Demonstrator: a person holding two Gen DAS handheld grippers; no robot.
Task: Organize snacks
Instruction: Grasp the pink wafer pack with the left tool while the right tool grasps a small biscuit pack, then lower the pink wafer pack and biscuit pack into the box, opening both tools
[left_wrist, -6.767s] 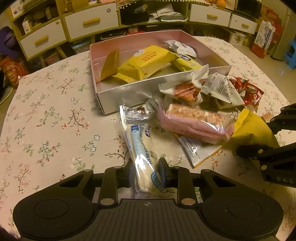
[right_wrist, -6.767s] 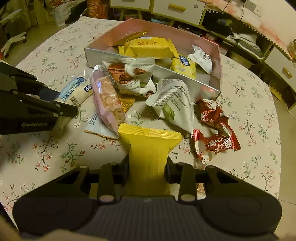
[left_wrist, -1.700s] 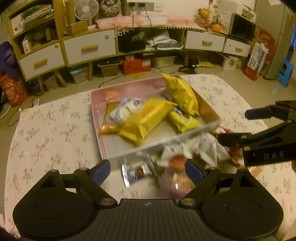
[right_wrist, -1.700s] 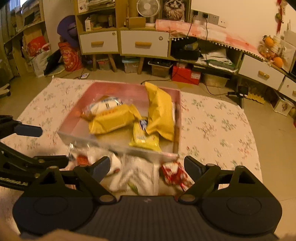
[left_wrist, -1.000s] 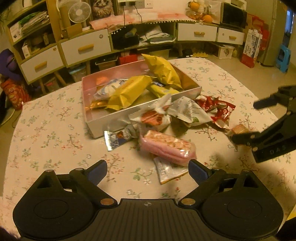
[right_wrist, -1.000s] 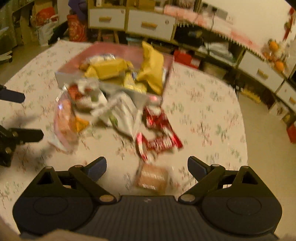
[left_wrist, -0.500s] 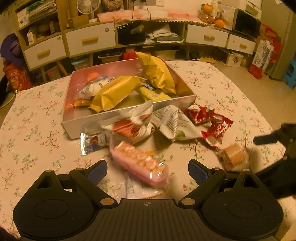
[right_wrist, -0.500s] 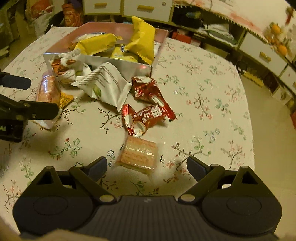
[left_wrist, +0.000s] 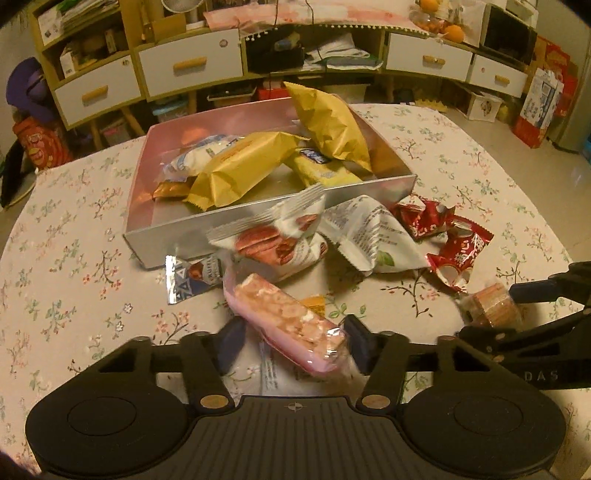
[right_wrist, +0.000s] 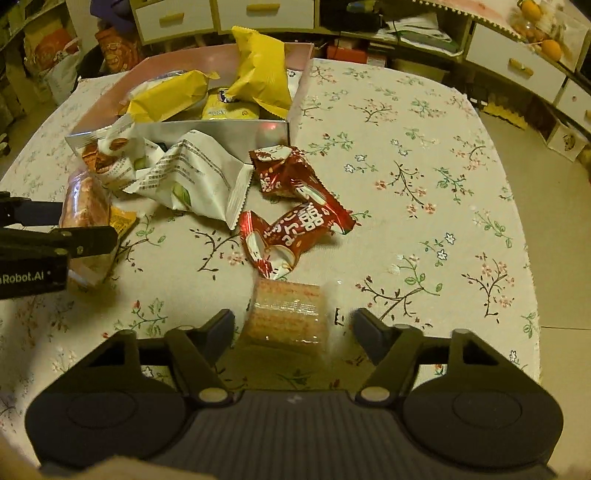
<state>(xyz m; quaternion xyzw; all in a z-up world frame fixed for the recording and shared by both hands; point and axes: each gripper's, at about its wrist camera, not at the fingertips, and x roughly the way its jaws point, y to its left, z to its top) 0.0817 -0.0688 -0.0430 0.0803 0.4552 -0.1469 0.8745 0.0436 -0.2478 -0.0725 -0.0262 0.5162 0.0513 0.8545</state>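
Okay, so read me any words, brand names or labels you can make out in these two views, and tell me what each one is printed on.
"Robot.AI" on the left gripper body, cut off at the frame edge.
"DAS" on the right gripper body, also cut off.
Large white characters on the red wrapper: not legible.
Fine print on the white wrapper: too small to read.
Lettering on the small blue-and-silver packet and the yellow packet in the box: blurred.
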